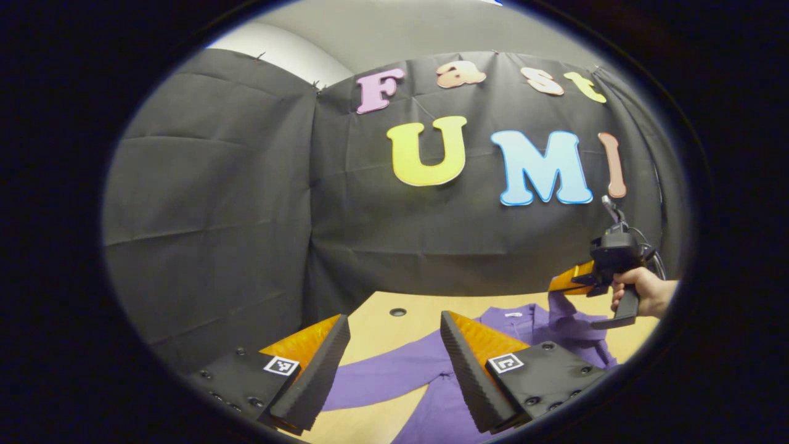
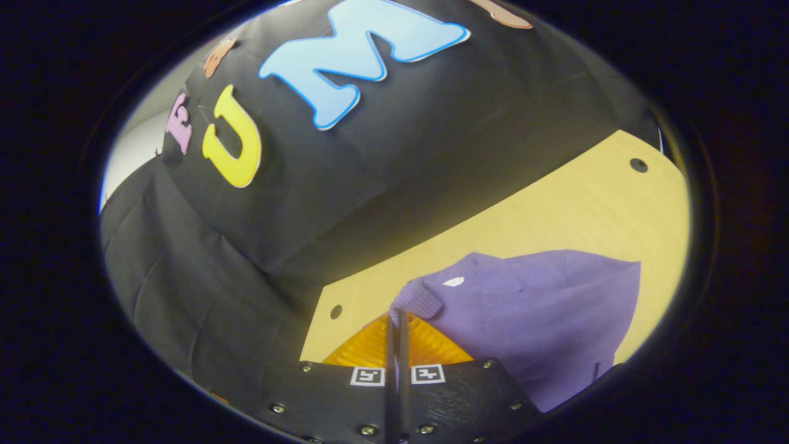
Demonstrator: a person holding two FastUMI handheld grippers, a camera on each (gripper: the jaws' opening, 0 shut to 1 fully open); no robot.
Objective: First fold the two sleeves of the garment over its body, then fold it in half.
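In the left gripper view, the left tongs point(image 1: 388, 364) hang wide apart and empty above a purple garment point(image 1: 431, 376) spread on the pale wooden bench point(image 1: 376, 327), one long sleeve point(image 1: 382, 373) stretching across the wood between the two fingers. Farther off at the right, a hand point(image 1: 644, 291) grips the right tongs point(image 1: 564, 282), lifted above the bench with purple cloth hanging from their tip. In the right gripper view, the right tongs point(image 2: 397, 333) are pressed narrowly together on a ribbed cuff point(image 2: 419, 299) of the garment, whose body point(image 2: 542, 320) lies just beyond on the bench. Behind the bench hangs the booth's black cloth wall point(image 1: 246, 203).
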